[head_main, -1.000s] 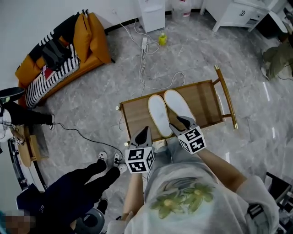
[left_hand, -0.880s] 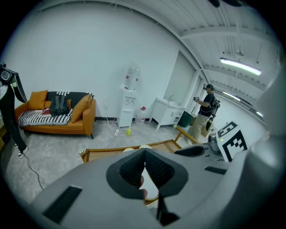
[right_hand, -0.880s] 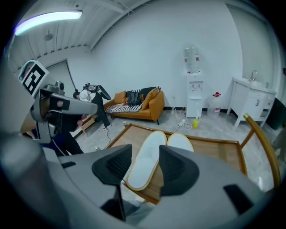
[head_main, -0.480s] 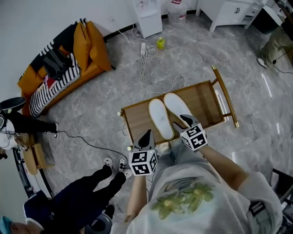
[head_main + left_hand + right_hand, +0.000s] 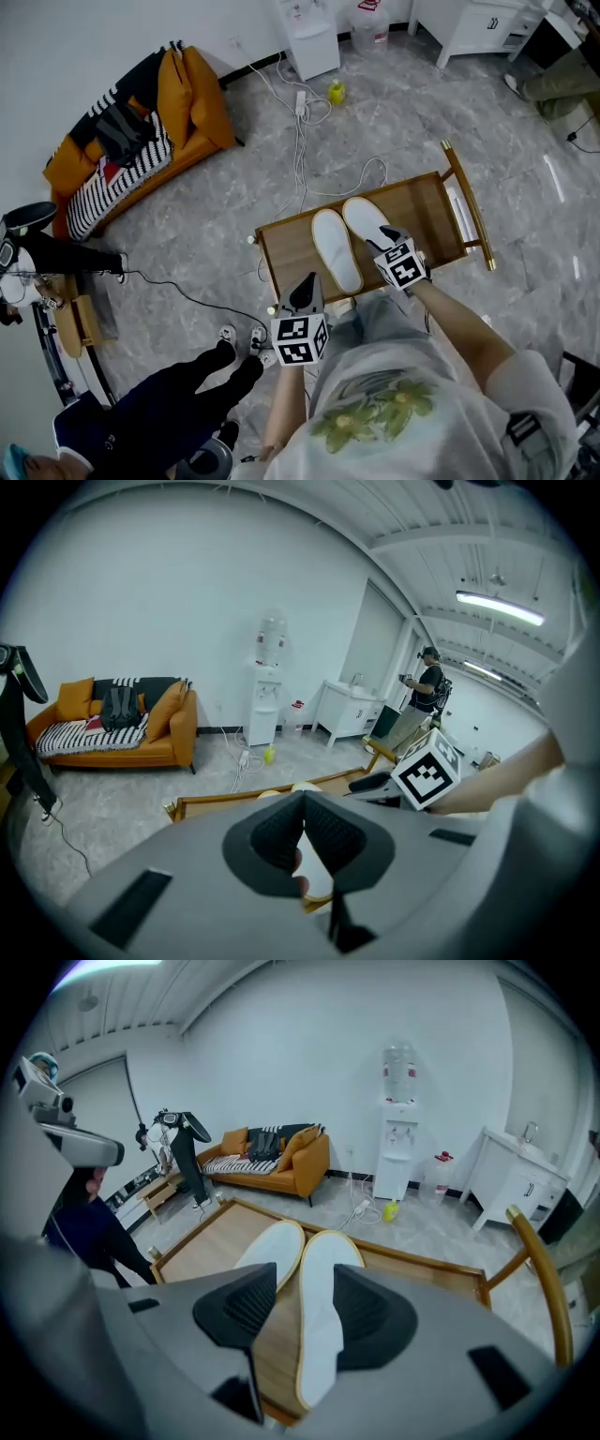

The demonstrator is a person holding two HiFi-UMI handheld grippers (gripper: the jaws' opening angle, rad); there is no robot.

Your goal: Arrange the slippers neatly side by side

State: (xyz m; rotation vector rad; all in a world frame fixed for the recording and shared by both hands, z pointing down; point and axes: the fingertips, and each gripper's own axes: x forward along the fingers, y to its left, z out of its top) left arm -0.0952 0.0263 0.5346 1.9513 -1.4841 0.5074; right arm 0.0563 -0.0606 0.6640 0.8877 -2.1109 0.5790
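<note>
Little has shifted: left slipper [image 5: 337, 248] and right slipper [image 5: 364, 222] lie side by side on the wooden surface [image 5: 291, 255]. The right gripper [image 5: 300, 1316] holds its jaws wide astride the right slipper's heel. The left gripper [image 5: 302, 841], jaws closed on nothing, hovers at the surface's near edge. The arranging looks finished; the next move is to lift away without nudging either slipper.

Wooden tray [image 5: 281, 255]: bare board lies open to the left of the left slipper [image 5: 336, 248] and to the right of the right slipper [image 5: 364, 223]. The slippers lie just beside each other, with no usable lane between them. A low rim borders the long sides. The tall handle rail [image 5: 468, 204] blocks the right end. Cables [image 5: 302, 141] trail on the floor beyond the far side.
</note>
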